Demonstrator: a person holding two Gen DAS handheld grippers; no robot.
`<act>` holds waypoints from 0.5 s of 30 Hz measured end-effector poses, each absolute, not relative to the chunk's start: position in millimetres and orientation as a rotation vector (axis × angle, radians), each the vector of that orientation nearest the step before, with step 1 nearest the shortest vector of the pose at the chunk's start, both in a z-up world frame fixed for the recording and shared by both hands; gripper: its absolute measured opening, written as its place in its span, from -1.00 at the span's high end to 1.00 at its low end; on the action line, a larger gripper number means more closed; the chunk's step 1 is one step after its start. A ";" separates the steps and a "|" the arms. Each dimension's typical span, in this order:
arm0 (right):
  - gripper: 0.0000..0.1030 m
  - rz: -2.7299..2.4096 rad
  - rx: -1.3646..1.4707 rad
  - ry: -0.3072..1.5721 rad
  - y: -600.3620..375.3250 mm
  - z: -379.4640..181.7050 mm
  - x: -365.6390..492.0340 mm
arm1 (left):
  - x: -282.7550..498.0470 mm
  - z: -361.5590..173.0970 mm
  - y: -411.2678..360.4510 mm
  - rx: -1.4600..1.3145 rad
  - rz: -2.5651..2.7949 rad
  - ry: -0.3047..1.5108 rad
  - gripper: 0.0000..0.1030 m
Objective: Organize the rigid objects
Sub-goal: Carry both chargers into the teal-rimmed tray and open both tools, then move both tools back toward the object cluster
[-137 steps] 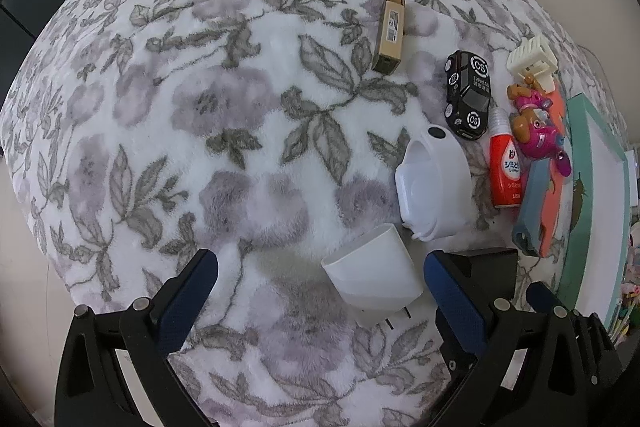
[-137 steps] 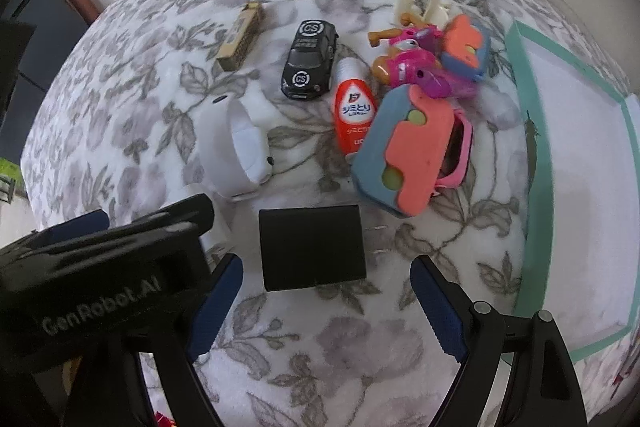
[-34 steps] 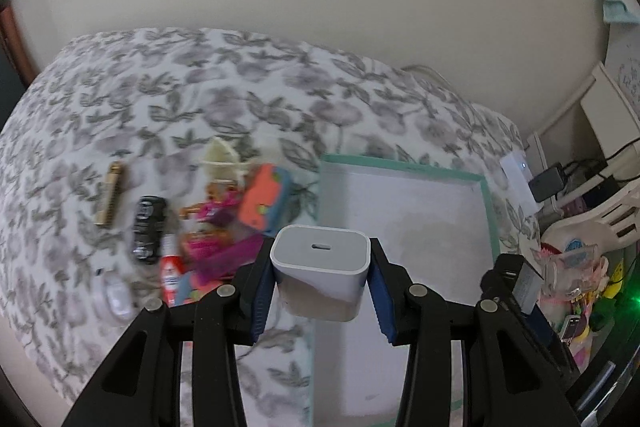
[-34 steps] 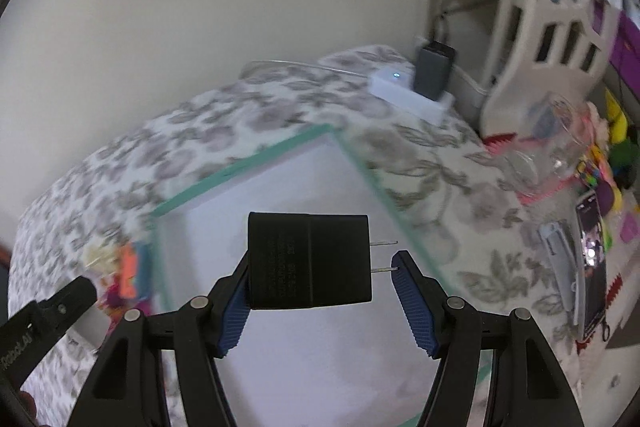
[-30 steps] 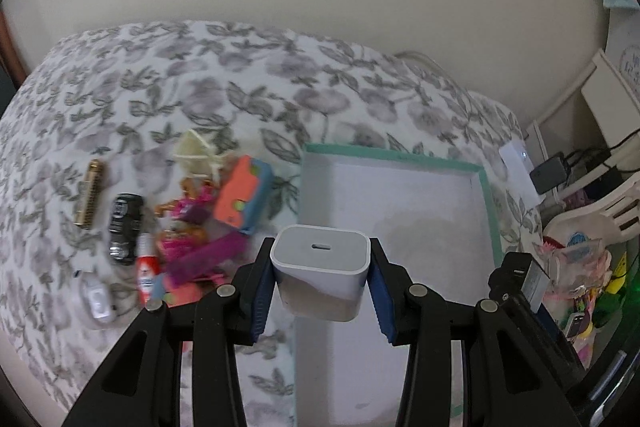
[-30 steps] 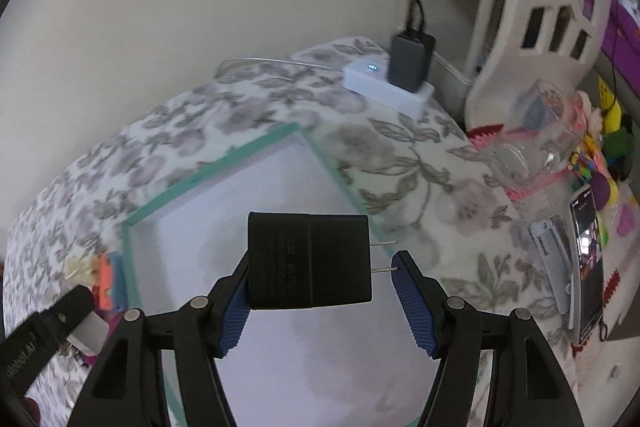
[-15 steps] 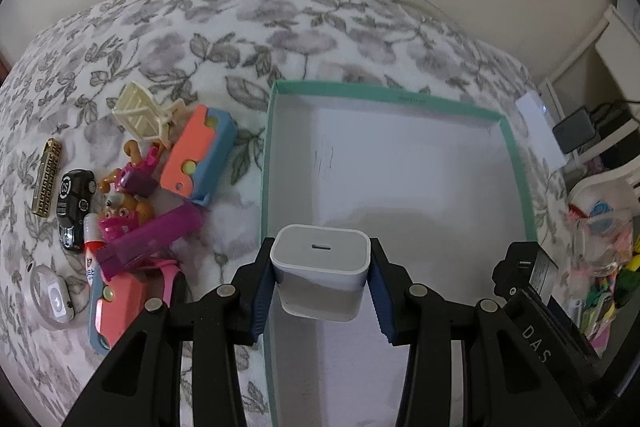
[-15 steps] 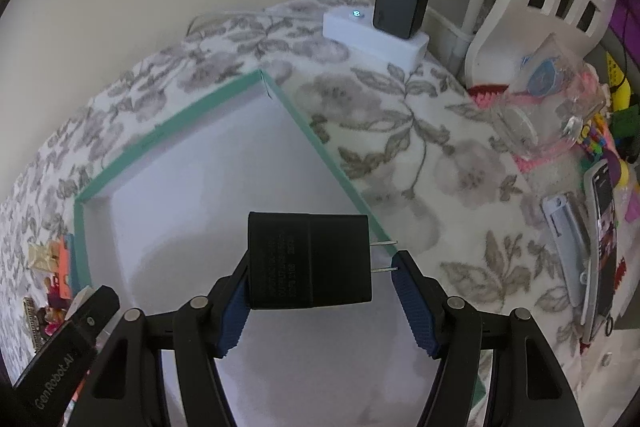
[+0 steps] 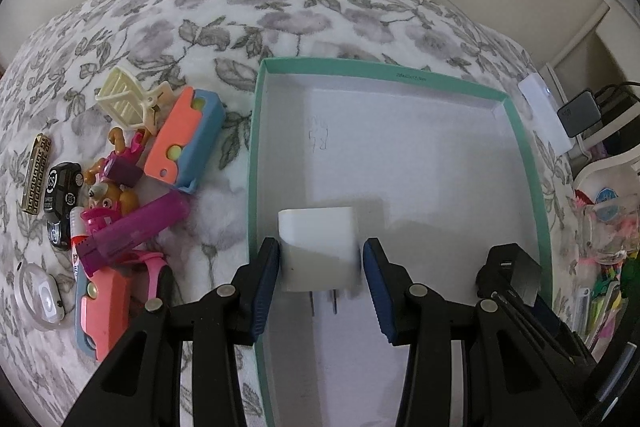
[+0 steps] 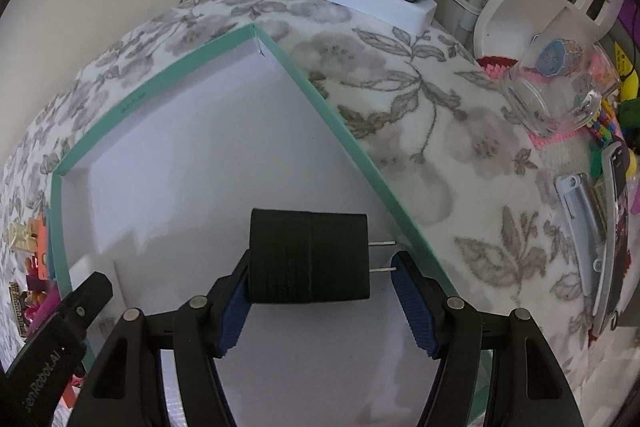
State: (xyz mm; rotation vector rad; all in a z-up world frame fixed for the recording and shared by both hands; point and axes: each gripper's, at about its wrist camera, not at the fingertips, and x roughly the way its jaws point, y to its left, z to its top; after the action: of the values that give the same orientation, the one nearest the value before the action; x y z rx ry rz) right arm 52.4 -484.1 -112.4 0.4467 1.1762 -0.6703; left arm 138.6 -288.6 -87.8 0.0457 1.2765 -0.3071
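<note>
In the tray (image 9: 400, 75), by its 9 o'clock wall, the white charger (image 9: 316, 239) lies on the floor between the left gripper's (image 9: 320, 255) fingers, prongs toward 6. I see a gap at the 3 o'clock pad, so I read that grip as slack. The right gripper (image 10: 322, 267) clamps the black charger (image 10: 308, 255) lengthwise, prongs toward 3, over the floor near the 3 o'clock wall. My guess: lower it, then release.
</note>
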 end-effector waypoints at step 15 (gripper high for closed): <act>-0.43 -0.625 0.423 1.144 -476.1 -83.1 57.5 | 136.4 -51.4 -292.3 0.027 -0.369 1.219 -0.20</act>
State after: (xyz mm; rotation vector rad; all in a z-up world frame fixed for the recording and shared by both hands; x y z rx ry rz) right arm 57.5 -476.1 -83.1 0.4226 1.1435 -0.6247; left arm 136.4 -292.3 -51.4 0.0272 1.2188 -0.3686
